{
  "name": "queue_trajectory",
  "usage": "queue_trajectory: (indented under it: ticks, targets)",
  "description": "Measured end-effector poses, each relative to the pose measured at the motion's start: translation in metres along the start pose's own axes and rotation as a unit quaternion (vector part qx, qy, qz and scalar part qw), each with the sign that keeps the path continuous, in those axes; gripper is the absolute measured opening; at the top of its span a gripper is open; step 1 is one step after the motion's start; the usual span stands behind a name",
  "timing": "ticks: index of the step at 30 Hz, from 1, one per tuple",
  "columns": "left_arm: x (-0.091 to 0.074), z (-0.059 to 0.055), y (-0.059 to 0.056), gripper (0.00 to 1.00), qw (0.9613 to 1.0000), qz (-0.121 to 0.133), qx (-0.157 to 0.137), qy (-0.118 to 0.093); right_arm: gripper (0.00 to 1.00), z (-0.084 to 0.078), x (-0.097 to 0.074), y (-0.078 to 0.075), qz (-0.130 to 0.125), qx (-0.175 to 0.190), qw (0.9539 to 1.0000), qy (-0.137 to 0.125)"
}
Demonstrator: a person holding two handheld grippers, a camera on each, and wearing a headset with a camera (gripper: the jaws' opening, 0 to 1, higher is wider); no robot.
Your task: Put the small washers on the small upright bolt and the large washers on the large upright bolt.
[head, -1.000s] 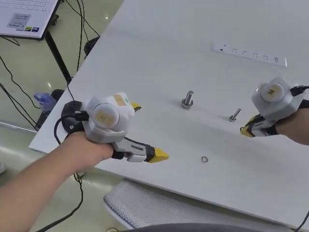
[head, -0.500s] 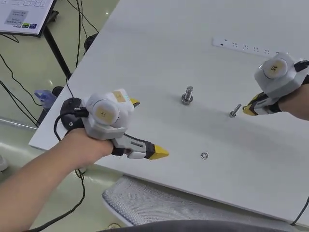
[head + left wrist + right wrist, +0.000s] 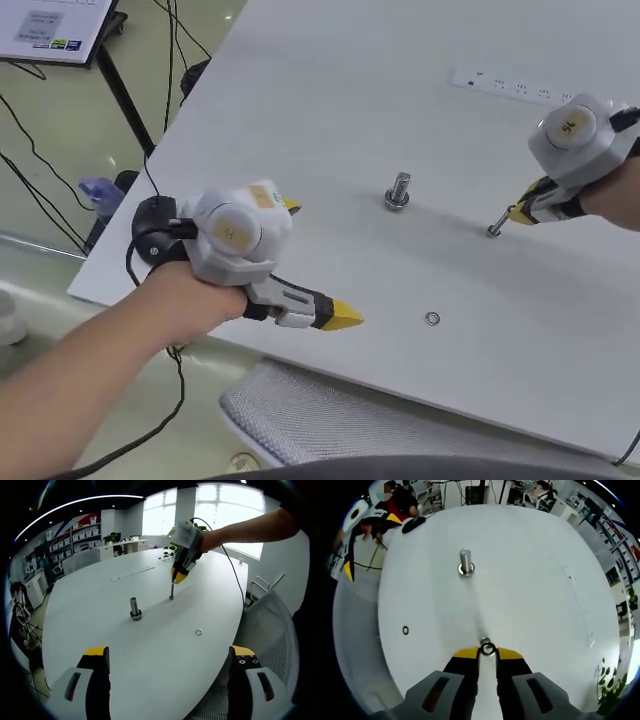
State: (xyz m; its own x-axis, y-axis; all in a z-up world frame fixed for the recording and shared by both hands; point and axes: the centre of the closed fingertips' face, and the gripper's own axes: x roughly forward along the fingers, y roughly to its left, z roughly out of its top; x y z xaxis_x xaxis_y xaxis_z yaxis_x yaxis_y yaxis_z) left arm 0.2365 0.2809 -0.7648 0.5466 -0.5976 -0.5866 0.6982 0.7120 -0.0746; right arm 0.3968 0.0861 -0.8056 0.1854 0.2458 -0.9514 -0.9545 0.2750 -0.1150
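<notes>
1. Clenched on a small washer (image 3: 487,649): right hand-held gripper (image 3: 487,653), tips at the top of the small upright bolt (image 3: 495,226).
2. Just left of that, apart: large upright bolt (image 3: 398,191), mid-counter (image 3: 300,100).
3. Lying flat nearer the front edge: one loose washer (image 3: 432,319).
4. Released, jaws spread wide: left hand-held gripper (image 3: 318,262), hovering by the near left edge, well apart from both bolts.
5. At the far side: white power strip (image 3: 510,87).
</notes>
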Motion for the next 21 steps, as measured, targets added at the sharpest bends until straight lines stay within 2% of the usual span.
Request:
queue_trajectory:
  ticks: [12,21]
  targets:
    - [-0.0001,-0.0026,-0.0023,0.98,1.0,-0.005,-0.002,0.008,0.13,-0.0017,0.0062,-0.0042,0.005,0.006,1.0,0.003]
    - [-0.0015,-0.0018,-0.0014,0.97,0.9999,-0.003,-0.003,0.01,0.13,-0.0018,0.0092,-0.0007,0.008,0.005,0.9999,0.006]
